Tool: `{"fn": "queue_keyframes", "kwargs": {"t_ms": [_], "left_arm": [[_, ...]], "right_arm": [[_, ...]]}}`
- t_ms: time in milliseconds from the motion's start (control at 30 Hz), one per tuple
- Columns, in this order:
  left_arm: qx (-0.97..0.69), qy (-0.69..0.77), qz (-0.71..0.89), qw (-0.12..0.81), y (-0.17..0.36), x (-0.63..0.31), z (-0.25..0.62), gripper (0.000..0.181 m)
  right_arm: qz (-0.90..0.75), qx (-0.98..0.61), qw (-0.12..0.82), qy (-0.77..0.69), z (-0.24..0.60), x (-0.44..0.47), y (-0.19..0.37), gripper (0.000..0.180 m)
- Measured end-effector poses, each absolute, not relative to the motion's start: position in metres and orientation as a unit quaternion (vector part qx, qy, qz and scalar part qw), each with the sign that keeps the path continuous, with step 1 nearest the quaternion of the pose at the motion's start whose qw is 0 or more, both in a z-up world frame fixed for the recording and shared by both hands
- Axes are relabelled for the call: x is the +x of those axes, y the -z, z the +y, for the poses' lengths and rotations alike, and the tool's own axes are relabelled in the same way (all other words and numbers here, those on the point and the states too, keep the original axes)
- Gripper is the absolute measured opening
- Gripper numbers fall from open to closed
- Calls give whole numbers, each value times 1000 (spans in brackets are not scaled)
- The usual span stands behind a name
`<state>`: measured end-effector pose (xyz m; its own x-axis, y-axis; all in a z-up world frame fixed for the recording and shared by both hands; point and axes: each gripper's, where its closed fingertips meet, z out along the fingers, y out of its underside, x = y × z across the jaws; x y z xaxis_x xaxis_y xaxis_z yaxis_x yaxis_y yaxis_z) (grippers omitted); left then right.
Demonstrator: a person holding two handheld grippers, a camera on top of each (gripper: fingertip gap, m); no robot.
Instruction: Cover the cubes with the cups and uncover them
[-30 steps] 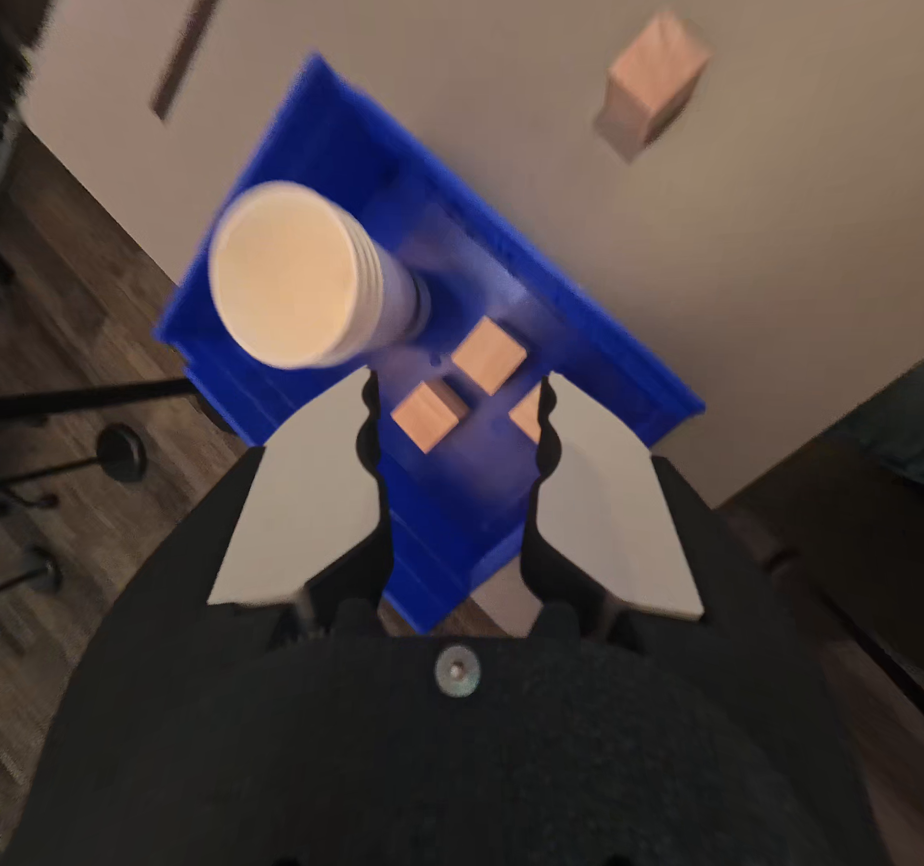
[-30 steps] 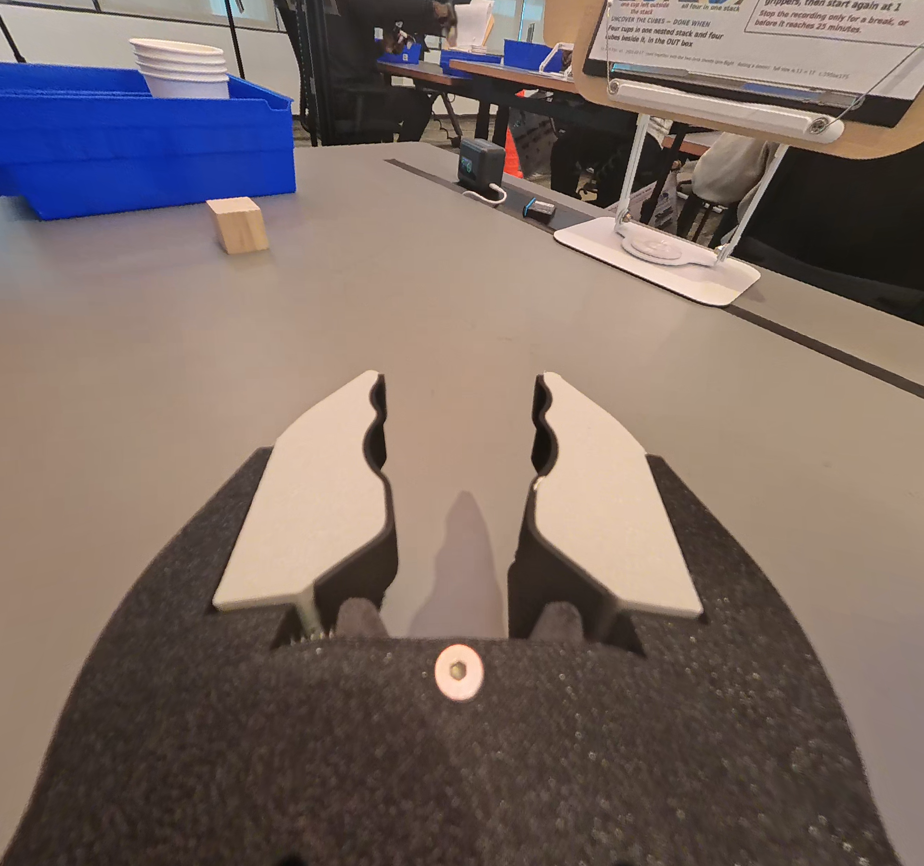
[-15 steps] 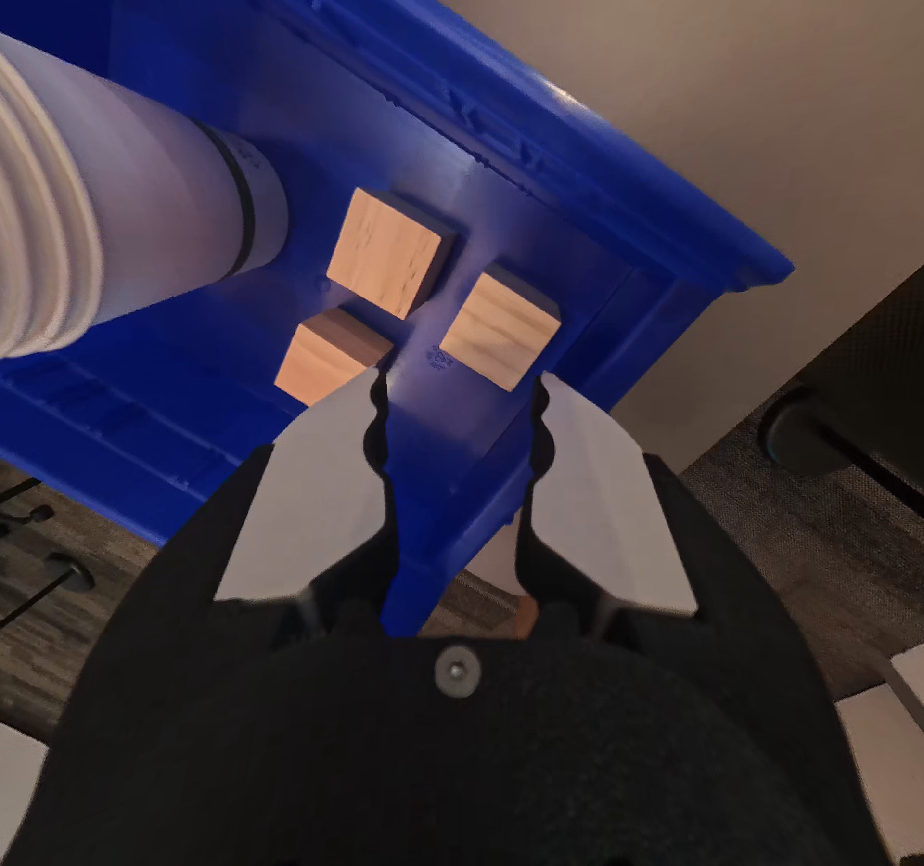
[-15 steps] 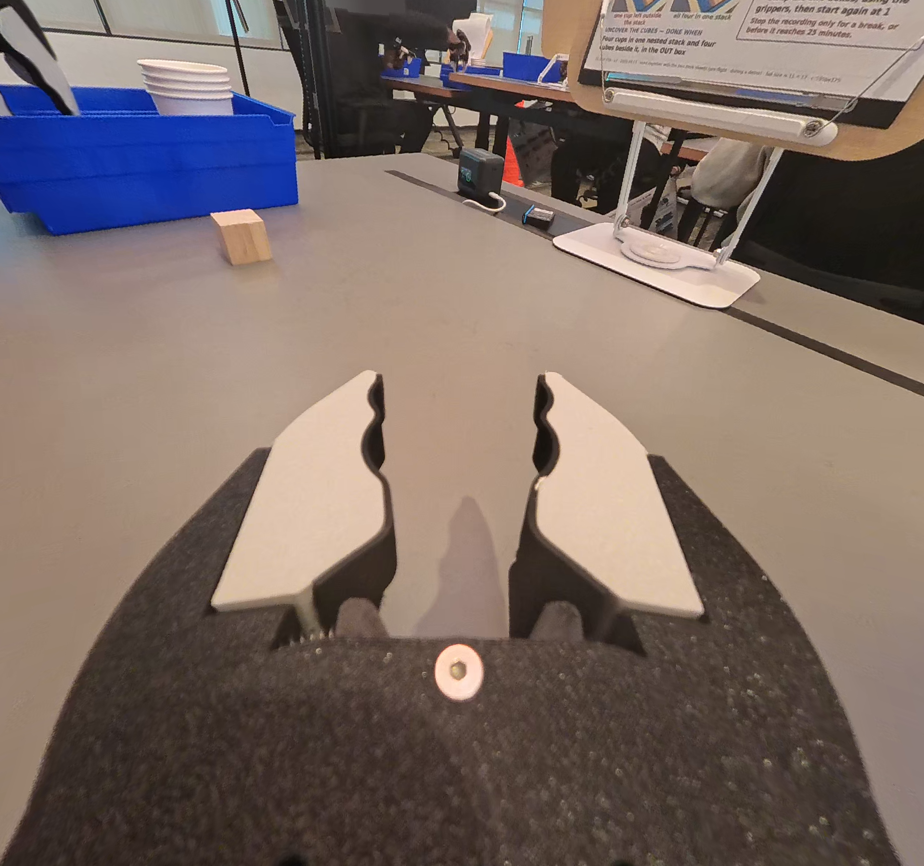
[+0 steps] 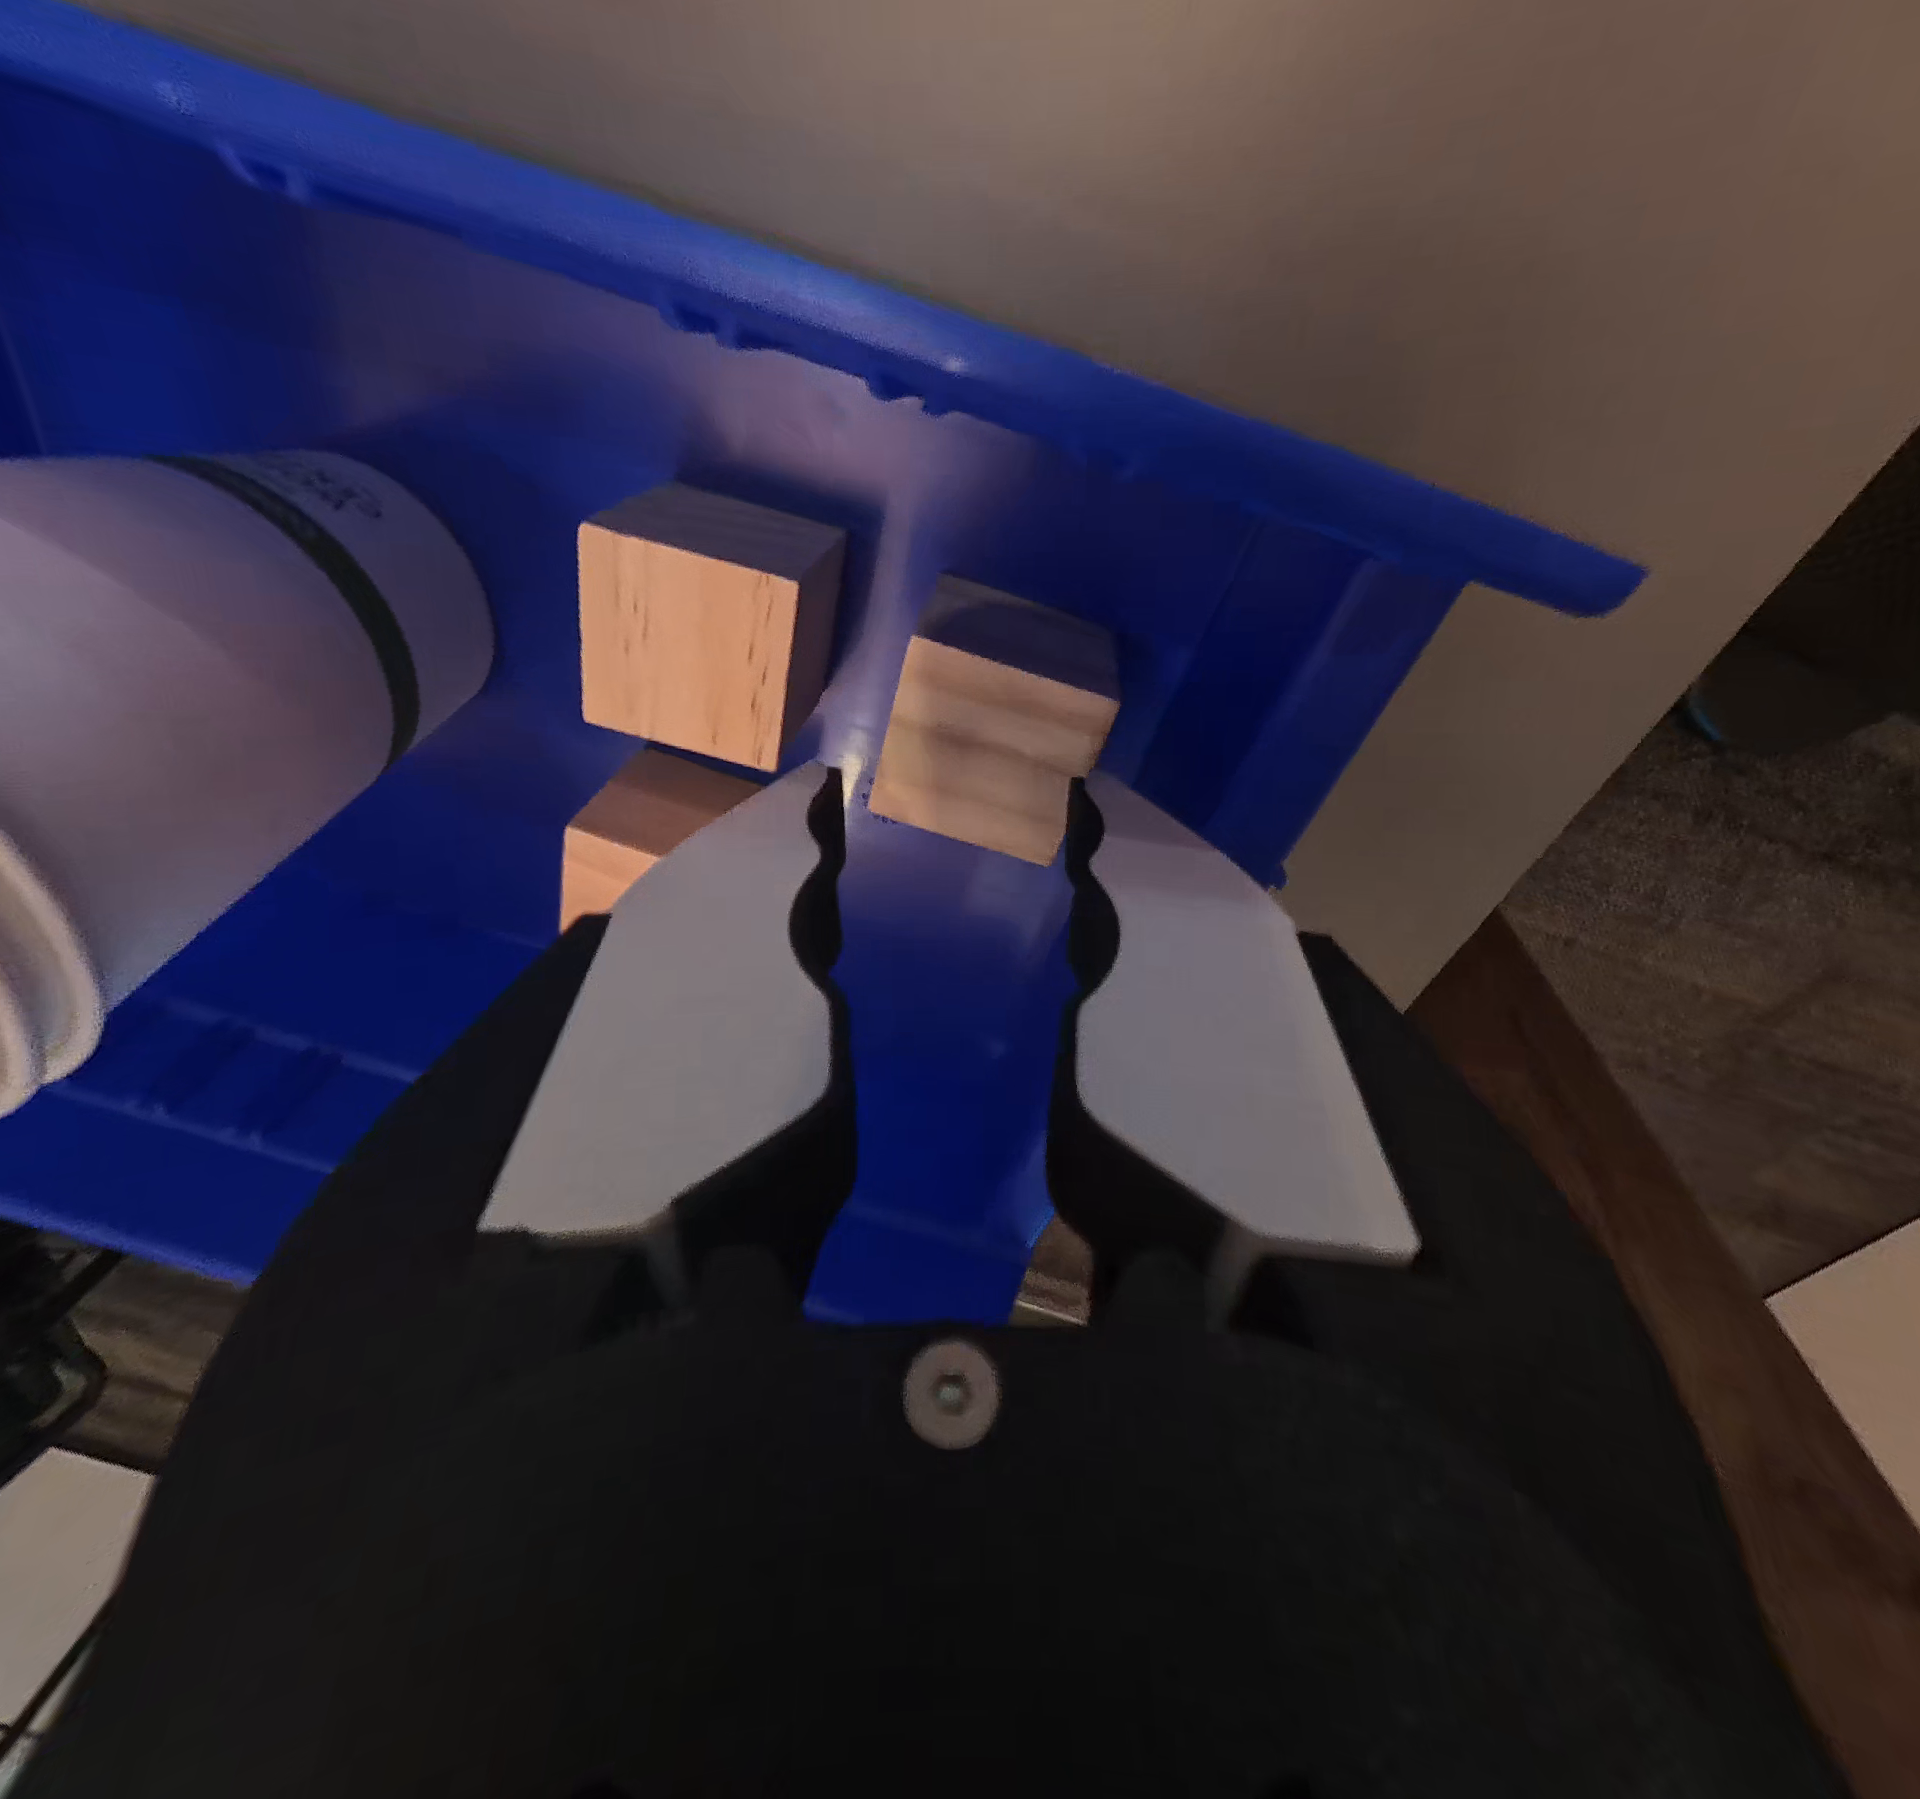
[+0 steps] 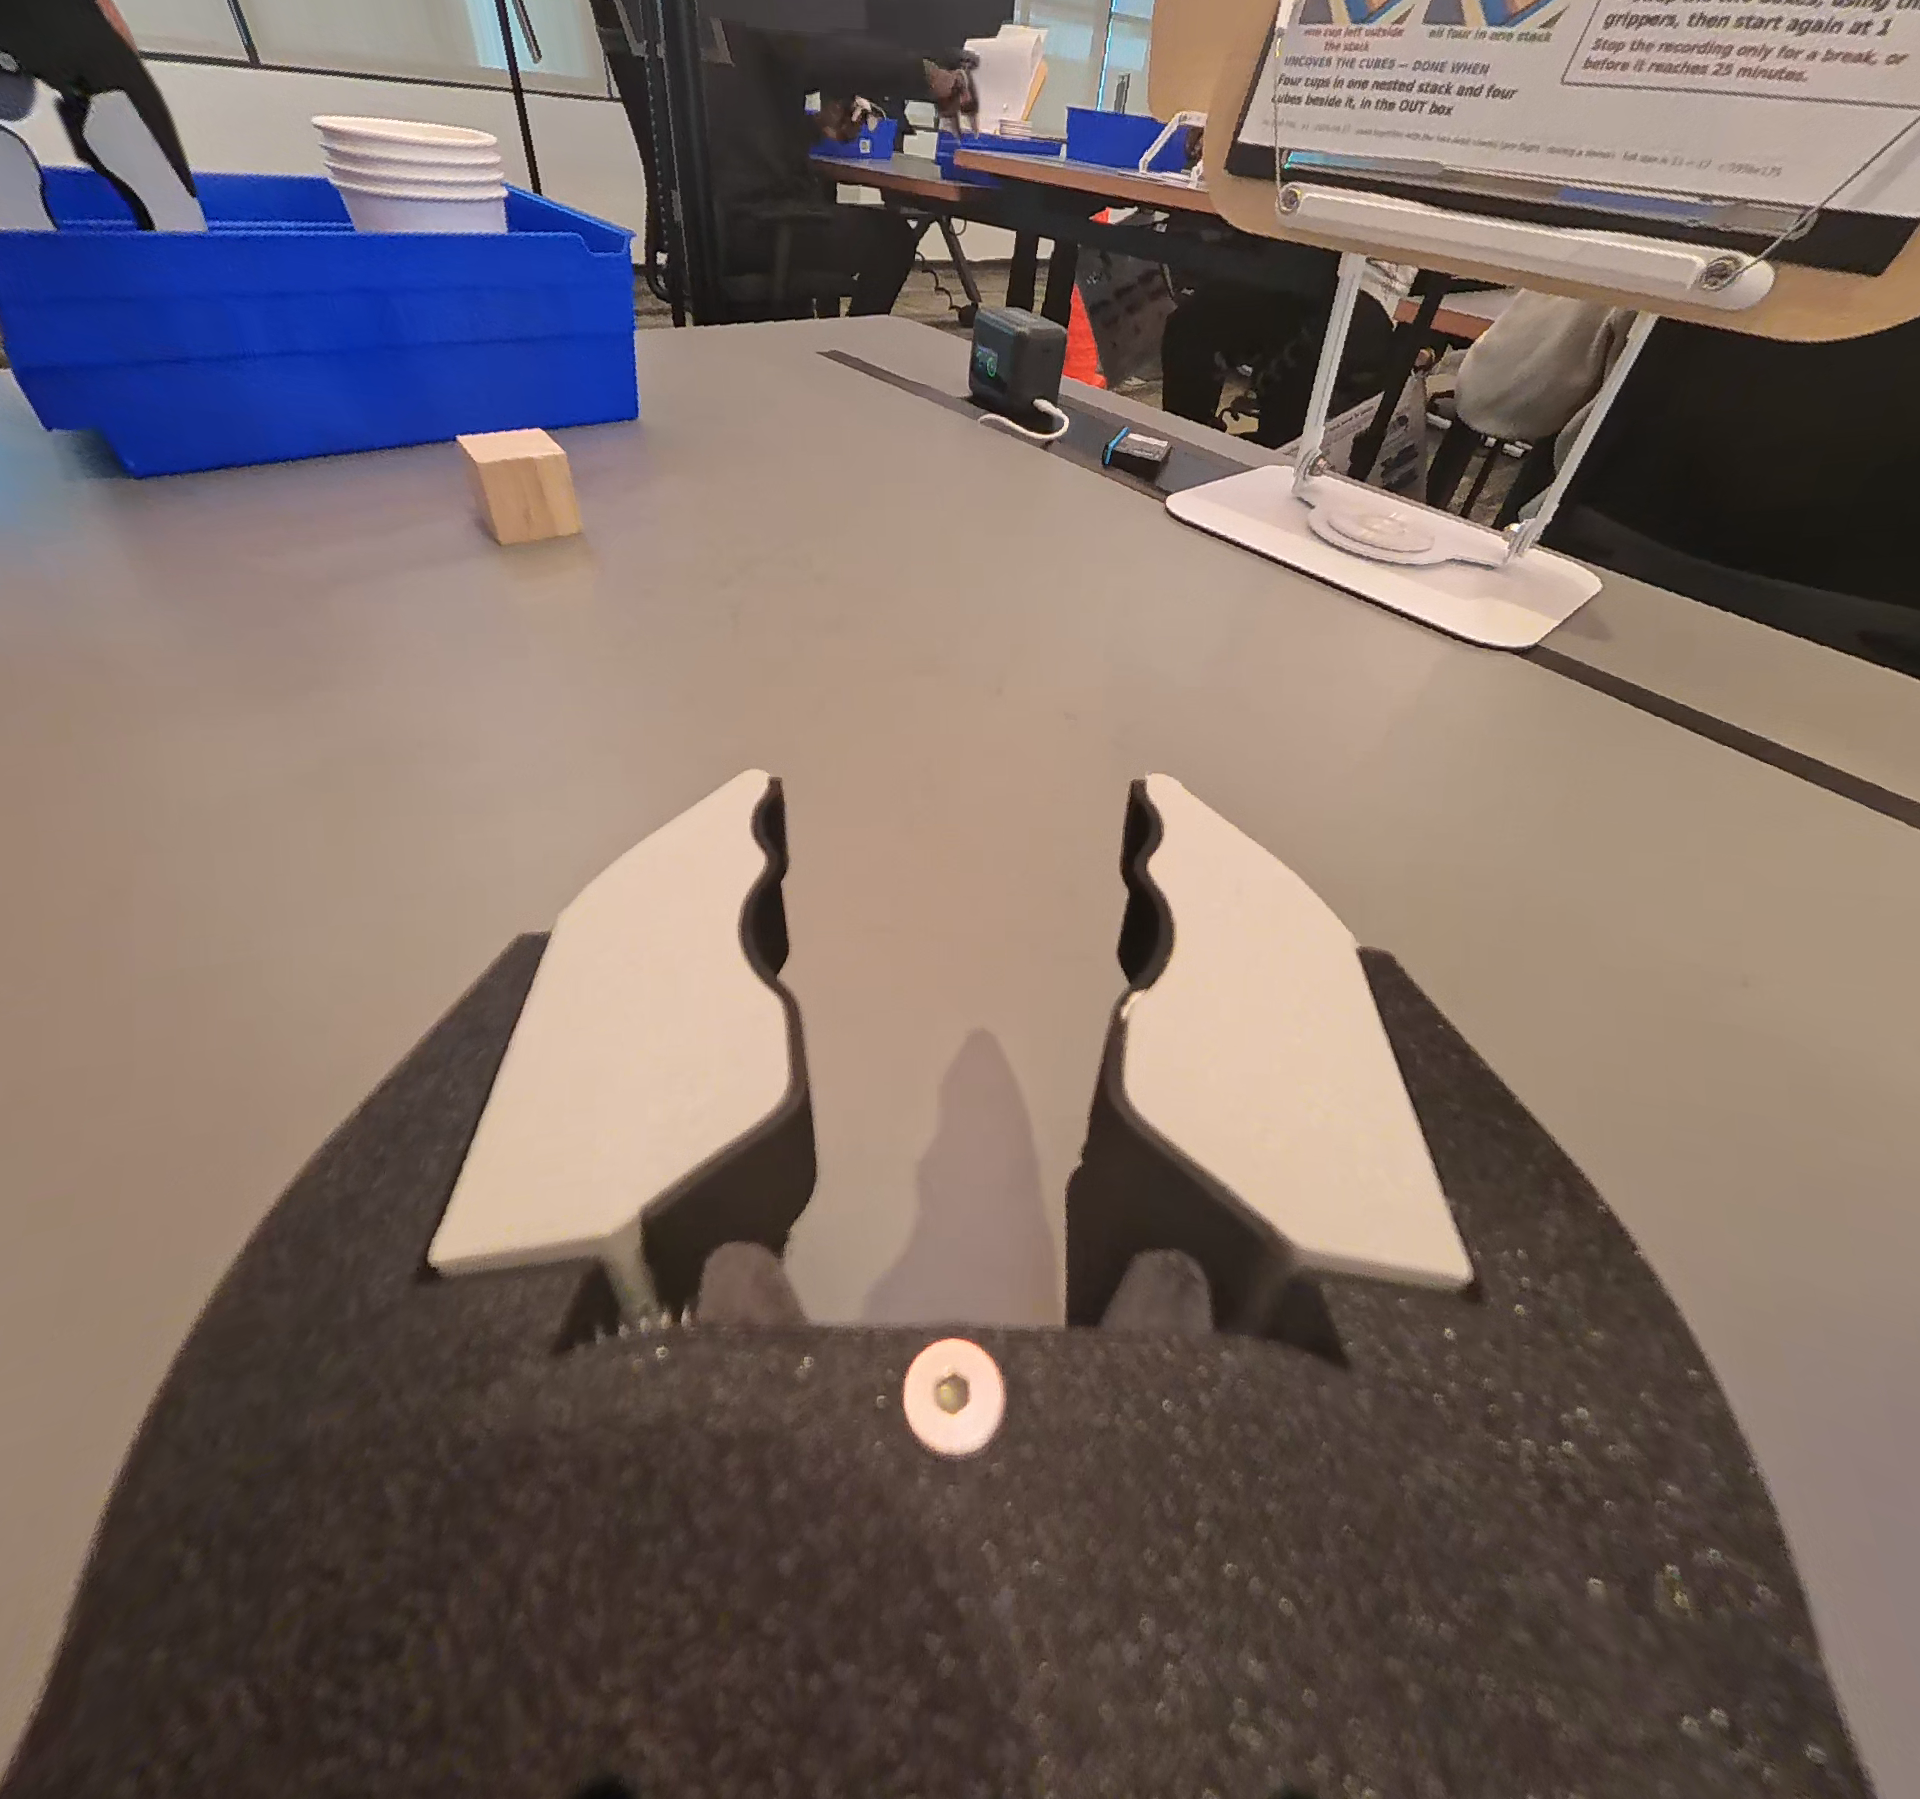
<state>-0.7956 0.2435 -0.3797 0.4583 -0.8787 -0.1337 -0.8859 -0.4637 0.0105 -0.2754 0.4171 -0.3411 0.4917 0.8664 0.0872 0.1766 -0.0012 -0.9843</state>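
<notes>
Though hidden rightward, three cubes (image 5: 709, 641) fill bin (image 5: 790, 315).

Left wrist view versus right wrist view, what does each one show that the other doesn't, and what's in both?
Only the left wrist view shows inside the blue bin: three wooden cubes, with the left gripper open and its fingers either side of the nearest cube.

Only the right wrist view shows the lone cube on the table, the document stand, the small black device and the right gripper, open and empty above the grey table.

Both show the bin, the stack of white cups and the left gripper.
</notes>
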Motion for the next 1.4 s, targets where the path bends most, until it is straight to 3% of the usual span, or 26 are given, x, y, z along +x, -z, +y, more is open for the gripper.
{"fn": "queue_keyframes", "kwargs": {"t_ms": [733, 1400], "left_arm": [[-814, -58, 578, -20, 386, -805, 244, 40], [-816, -39, 576, -25, 399, -801, 239, 56]], "right_arm": [[-394, -638, 582, -315, 418, -272, 337, 65], [-393, -640, 580, -317, 419, -271, 338, 67]]}}
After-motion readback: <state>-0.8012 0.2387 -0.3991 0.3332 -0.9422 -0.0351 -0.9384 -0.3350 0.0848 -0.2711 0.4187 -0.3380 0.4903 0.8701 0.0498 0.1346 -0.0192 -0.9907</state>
